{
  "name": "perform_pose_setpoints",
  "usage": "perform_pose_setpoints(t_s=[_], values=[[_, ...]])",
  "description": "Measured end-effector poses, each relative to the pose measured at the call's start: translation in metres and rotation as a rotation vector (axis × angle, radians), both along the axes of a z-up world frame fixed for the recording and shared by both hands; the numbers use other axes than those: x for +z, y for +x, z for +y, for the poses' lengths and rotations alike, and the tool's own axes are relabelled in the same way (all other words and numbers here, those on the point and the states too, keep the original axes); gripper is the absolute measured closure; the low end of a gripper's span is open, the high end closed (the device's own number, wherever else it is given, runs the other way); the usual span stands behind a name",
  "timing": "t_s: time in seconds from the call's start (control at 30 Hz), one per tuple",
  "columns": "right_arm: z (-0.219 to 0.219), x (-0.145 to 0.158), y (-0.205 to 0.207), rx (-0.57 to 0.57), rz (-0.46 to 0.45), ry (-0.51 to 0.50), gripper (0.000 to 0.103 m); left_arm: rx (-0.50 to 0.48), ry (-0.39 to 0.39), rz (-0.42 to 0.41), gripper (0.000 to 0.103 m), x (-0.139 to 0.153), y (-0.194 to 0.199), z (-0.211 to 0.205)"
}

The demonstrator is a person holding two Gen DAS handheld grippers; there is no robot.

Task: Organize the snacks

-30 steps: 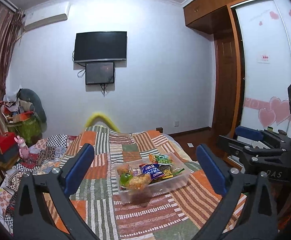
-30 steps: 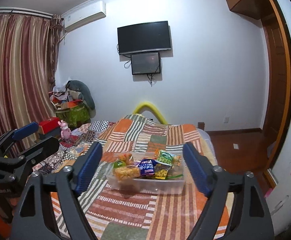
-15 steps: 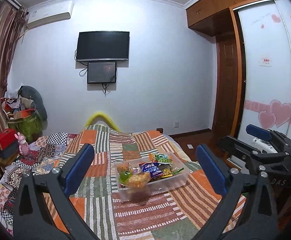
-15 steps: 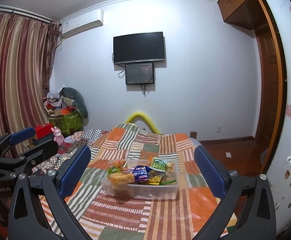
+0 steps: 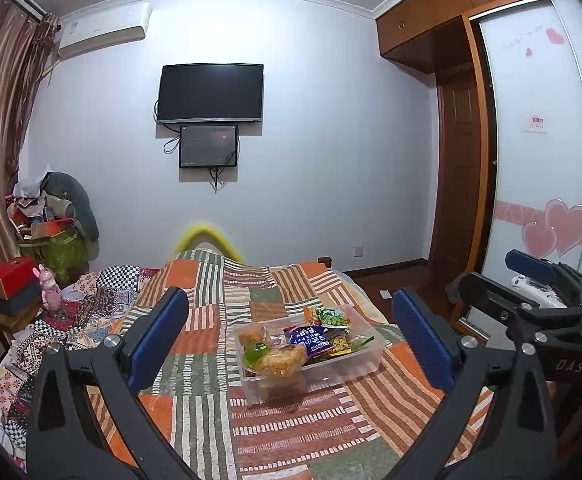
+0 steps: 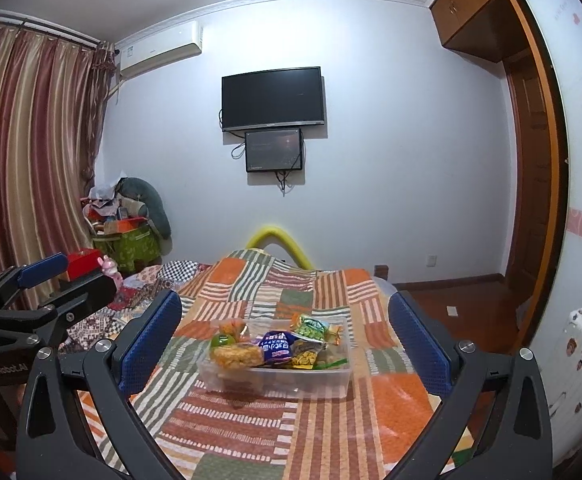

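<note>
Snack bin on bed, both grippers empty.
Your left gripper (image 5: pixel 291 338) and right gripper (image 6: pixel 285 338) stand spread wide; the right's jaws have just been opening. The clear bin (image 6: pixel 275 380) of snack packets (image 6: pixel 279 346) rests on the patchwork quilt (image 6: pixel 331 420), ahead of both.

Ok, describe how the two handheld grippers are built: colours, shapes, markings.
Both match: the left gripper and right gripper have black angular frames with triangular cut-outs and silver screw heads. Each finger ends in a long blue textured pad. Pale lettering marks each body where the other camera sees it. No cables, hands or sleeves show.
</note>
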State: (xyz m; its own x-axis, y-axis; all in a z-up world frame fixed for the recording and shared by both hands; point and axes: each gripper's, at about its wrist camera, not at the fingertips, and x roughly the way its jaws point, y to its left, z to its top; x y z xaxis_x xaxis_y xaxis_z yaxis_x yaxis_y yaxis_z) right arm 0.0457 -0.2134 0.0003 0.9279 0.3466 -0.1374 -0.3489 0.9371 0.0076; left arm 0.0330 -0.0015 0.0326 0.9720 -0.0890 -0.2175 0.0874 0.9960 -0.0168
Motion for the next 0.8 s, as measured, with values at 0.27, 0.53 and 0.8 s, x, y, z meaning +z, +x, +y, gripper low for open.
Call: perform_pose_setpoints(t_s=[0.27, 0.53, 0.8], values=[[0.0015, 0.0011, -0.0016, 0.003, -0.008, -0.018, 0.0, -0.005, -0.021, 0.002, 0.0, -0.0035, 0.0001, 0.0021], [-0.0007, 0.0002, -0.0006, -0.003, -0.003, -0.01, 0.0, -0.022, -0.016, 0.018, 0.0, -0.0053, 0.0028, 0.0019], [-0.0011, -0.0001, 0.0009, -0.007, -0.003, -0.01, 0.0, -0.027, -0.007, 0.028, 0.0, -0.0086, 0.0039, 0.0001]])
